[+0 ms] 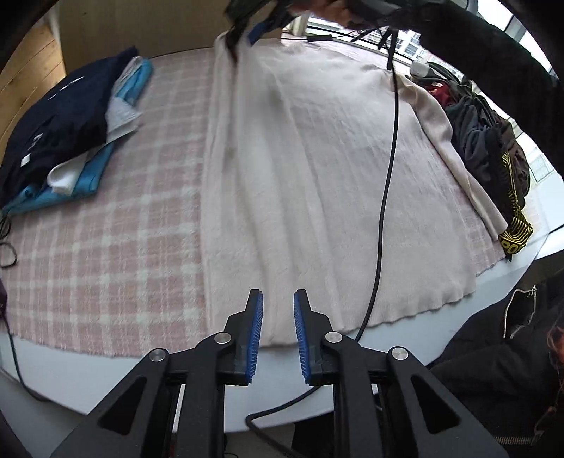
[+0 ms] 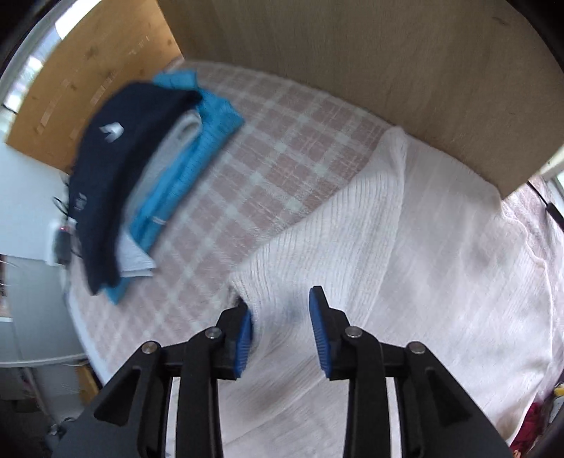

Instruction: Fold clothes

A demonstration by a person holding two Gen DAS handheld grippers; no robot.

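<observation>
A pale pink knit sweater lies spread flat on a pink checked blanket. One sleeve is folded along its left side and the other sleeve lies along the right edge. My left gripper is open and empty, just above the sweater's hem. In the right wrist view my right gripper is open, with the sweater's sleeve cuff lying between its jaws. The sweater body stretches to the right. The right gripper also shows at the top of the left wrist view.
A stack of folded clothes, navy over white and blue, sits at the left. A pile of dark unfolded clothes lies at the right edge. A black cable hangs across the sweater. A wooden headboard stands behind.
</observation>
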